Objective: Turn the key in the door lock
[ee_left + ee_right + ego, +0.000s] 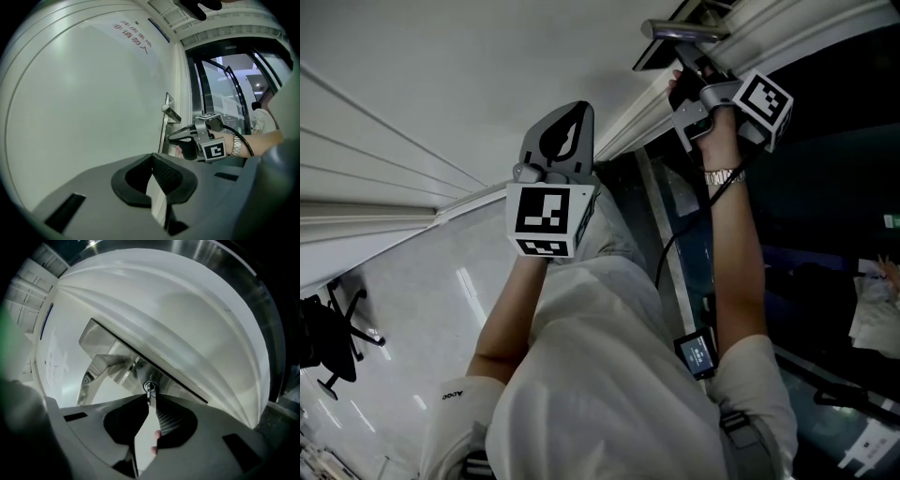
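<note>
White door (84, 117); right tongs (150, 400) level, seemingly pinching key (149, 390).

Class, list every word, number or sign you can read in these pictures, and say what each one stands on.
"库房重地": red characters, first line on the white door.
"非请勿入": red characters, second line on the same door.
Blue strip near the door's top edge: too small to read.
Print on the person's sleeve: too blurred to read.
Small screen at the person's waist: unreadable.
</note>
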Tool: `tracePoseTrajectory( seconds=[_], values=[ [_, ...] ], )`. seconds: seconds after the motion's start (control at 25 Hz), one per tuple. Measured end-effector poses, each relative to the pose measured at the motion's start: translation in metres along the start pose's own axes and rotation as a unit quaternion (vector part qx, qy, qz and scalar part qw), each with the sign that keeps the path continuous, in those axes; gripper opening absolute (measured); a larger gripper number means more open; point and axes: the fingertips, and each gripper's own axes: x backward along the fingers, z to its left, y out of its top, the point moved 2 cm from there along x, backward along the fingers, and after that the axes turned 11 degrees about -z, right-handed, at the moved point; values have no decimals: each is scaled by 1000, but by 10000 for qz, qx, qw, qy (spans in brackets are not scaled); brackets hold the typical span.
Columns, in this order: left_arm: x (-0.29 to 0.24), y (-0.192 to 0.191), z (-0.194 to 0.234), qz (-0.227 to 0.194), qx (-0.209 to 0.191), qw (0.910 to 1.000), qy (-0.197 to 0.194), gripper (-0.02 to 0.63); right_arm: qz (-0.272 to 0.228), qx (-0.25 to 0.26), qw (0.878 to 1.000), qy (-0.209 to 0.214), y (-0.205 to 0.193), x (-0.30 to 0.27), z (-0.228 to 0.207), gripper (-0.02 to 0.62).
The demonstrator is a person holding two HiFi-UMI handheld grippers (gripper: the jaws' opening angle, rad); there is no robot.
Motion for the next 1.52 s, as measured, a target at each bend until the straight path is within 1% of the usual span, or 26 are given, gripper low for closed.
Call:
tracePoseTrajectory(
  seconds=[0.12, 0.2, 0.28, 0.4, 0.44, 0.48, 0.52, 0.56, 0.6, 0.64, 0.68, 0.72, 0.76, 0.8, 0.84, 0.88, 0.92, 1.08, 1.16, 1.2, 1.24, 1.28, 1.4, 1.52],
  values=[
    [2, 0, 2, -2, -1, 10000, 19, 9, 343, 715, 9969, 22, -14, 4, -2, 55],
    [2, -2, 3, 0, 13, 10000, 26, 9, 520, 1487, 9875, -54, -24, 8, -7, 94],
    [1, -3, 3, 2, 22, 10000, 12, 10, 543, 2426, 9684, -194, -28, 14, -11, 121],
    [0, -2, 2, 11, 34, 10000, -23, 10, 452, 3585, 9318, -334, -24, 22, -6, 123],
    [0, -2, 1, 14, 38, 10000, -33, 10, 408, 3958, 9167, -375, -21, 24, -2, 123],
    [0, -2, 1, 16, 43, 10000, -43, 9, 354, 4388, 8969, -431, -18, 26, 1, 123],
    [0, -2, 0, 15, 48, 10000, -56, 9, 298, 4872, 8713, -504, -14, 28, 4, 123],
    [-1, -2, -1, 12, 52, 10000, -71, 9, 252, 5376, 8407, -591, -11, 29, 7, 123],
    [-1, -2, -2, 9, 53, 9999, -88, 9, 221, 5867, 8066, -683, -9, 29, 9, 123],
    [-2, -2, -2, 7, 53, 9999, -103, 9, 198, 6331, 7699, -774, -8, 29, 10, 123],
    [-2, -2, -3, 6, 52, 9999, -115, 9, 177, 6773, 7305, -860, -8, 29, 12, 123],
    [-2, -2, -3, 7, 47, 9999, -125, 10, 159, 7190, 6886, -933, -9, 28, 14, 123],
    [-1, -2, -3, 8, 39, 9999, -131, 9, 151, 7569, 6459, -982, -10, 28, 15, 123],
    [-1, -1, -2, 7, 32, 9999, -131, 9, 157, 7890, 6060, -1000, -12, 27, 16, 123],
    [0, 0, 0, 4, 31, 9999, -120, 9, 176, 8136, 5726, -998, -13, 25, 17, 123],
    [1, 0, 1, 2, 35, 9999, -95, 9, 202, 8311, 5470, -984, -14, 23, 18, 123],
    [3, 0, 4, 5, 38, 10000, -61, 9, 231, 8438, 5275, -960, -15, 21, 18, 123],
    [6, 0, 12, 24, 20, 10000, 44, 9, 322, 8840, 4581, -876, -16, 14, 19, 123],
    [7, 1, 13, 20, 14, 10000, 57, 10, 353, 9000, 4258, -864, -16, 11, 18, 123],
    [7, 1, 13, 18, 9, 10000, 55, 9, 374, 9062, 4123, -858, -17, 9, 17, 123],
    [8, 1, 13, 17, 5, 10000, 51, 9, 393, 9110, 4017, -852, -18, 8, 16, 123],
    [8, 2, 13, 16, 1, 10000, 49, 9, 404, 9142, 3942, -846, -18, 7, 14, 123],
    [8, 2, 15, 16, -5, 10000, 67, 9, 413, 9193, 3813, -882, -17, 3, 12, 121],
    [9, 0, 18, 32, -16, 9999, 113, 9, 397, 9235, 3678, -1018, -15, 1, 9, 96]
  ],
)
